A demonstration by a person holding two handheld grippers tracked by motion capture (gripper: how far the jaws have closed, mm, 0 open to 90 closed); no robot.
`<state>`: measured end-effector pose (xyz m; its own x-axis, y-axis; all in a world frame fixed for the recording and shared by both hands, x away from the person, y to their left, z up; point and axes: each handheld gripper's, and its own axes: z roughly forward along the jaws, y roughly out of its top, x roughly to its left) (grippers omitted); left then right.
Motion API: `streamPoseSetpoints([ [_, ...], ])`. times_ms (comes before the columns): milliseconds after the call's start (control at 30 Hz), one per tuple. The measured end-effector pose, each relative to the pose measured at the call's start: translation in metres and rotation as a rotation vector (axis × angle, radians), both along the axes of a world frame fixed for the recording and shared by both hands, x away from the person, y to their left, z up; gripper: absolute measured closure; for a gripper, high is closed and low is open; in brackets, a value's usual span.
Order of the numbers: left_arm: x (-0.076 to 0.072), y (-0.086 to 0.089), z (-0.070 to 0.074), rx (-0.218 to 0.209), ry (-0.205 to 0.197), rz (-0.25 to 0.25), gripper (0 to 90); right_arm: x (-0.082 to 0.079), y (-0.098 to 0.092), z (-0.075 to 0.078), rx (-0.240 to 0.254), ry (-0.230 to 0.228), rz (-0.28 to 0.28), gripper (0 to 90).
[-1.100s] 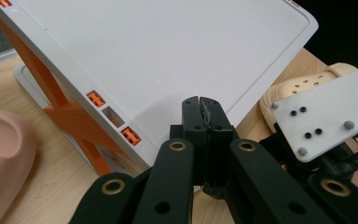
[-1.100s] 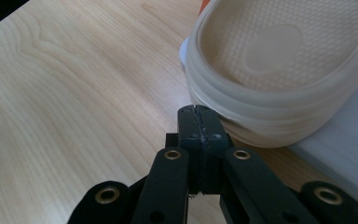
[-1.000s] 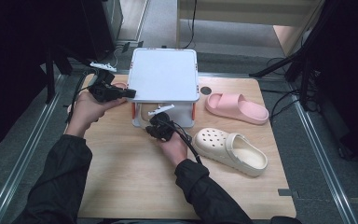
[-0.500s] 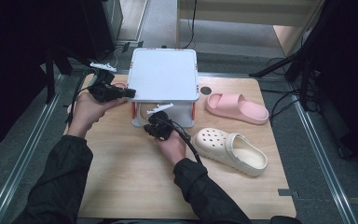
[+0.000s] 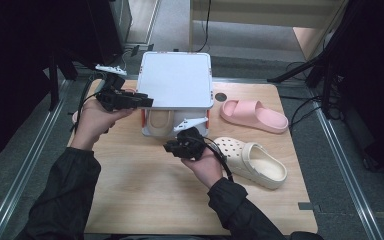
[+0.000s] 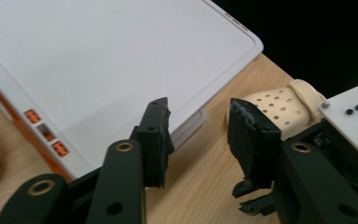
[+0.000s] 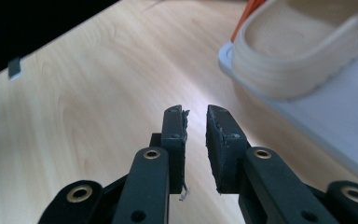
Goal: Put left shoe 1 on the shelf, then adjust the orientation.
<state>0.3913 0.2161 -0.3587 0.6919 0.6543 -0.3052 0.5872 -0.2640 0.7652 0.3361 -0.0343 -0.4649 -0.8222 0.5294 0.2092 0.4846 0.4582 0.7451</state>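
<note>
Two grippers are held over the table (image 5: 145,200). The right gripper (image 7: 196,122), nearest, has its jaws slightly parted after just opening, nothing between them; the cream clog (image 7: 298,51) in the box (image 5: 177,85) lies beyond its fingertips. The left gripper (image 6: 198,122), at the box's left edge, has just spread its jaws, nothing gripped.

Matt plastic box (image 5: 176,80), wood-grain table (image 5: 145,200)

Empty tool (image 7: 196,140) beside cream clog (image 7: 303,51)
</note>
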Motion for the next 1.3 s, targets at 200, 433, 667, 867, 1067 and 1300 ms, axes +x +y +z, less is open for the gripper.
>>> streamPoseSetpoints([
  [200, -0.007, -0.015, 0.000, 0.001, -0.014, -0.025, 49.9, -0.019, -0.031, 0.007, 0.037, -0.017, 0.008, 75.5],
  [433, -0.015, -0.025, -0.013, 0.043, -0.017, -0.031, 44.1, -0.026, -0.058, 0.006, 0.060, -0.017, 0.016, 71.1],
  [667, -0.028, -0.027, -0.022, 0.048, -0.033, -0.038, 39.1, -0.029, -0.088, 0.010, 0.059, -0.019, -0.002, 66.8],
  [867, -0.039, -0.031, -0.033, 0.059, -0.017, -0.042, 37.7, -0.036, -0.115, 0.010, 0.021, -0.057, -0.023, 61.9],
  [1067, -0.049, -0.038, -0.054, 0.071, -0.004, -0.052, 37.8, -0.039, -0.147, 0.006, 0.035, -0.039, -0.046, 62.5],
  [1300, -0.057, -0.047, -0.070, 0.095, -0.013, -0.059, 38.0, -0.040, -0.179, 0.009, 0.055, -0.049, -0.101, 60.9],
])
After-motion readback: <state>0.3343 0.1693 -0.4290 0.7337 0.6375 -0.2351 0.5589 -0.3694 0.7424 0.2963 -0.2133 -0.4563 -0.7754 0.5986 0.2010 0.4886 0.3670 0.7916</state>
